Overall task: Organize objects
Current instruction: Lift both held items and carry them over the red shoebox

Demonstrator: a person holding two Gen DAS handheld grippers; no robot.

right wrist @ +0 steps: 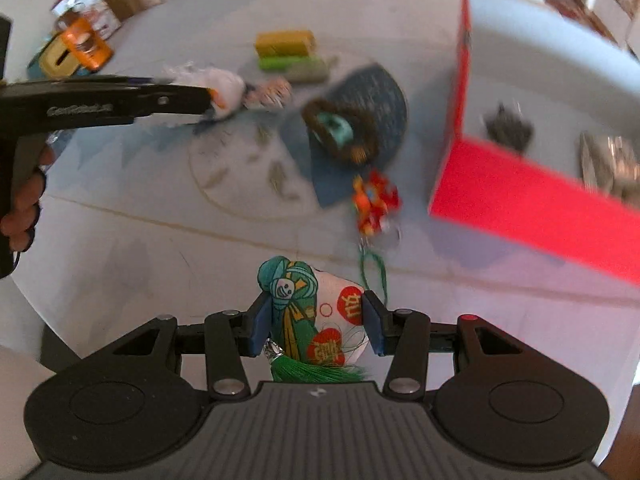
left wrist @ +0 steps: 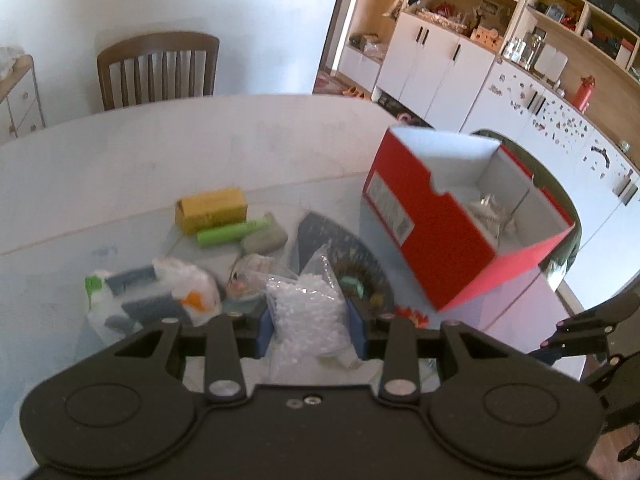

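The left gripper (left wrist: 311, 326) is clamping a clear bag of white beads (left wrist: 308, 312) between its blue pads, the bag bulging up past the fingertips. Just beyond the left finger a white plastic bag (left wrist: 160, 292) is lying on the table (left wrist: 200, 148); further ahead a green tube (left wrist: 232, 233) is resting against a yellow box (left wrist: 211, 209). Off past the right finger the red box (left wrist: 460, 224) is sitting open. The right gripper (right wrist: 316, 322) is pinching a printed cloth pouch (right wrist: 316, 312), green tassel (right wrist: 316, 372) hanging below the fingers. Ahead of its right finger a red-orange charm (right wrist: 374, 202) is lying, and beyond that a blue fan (right wrist: 360, 120).
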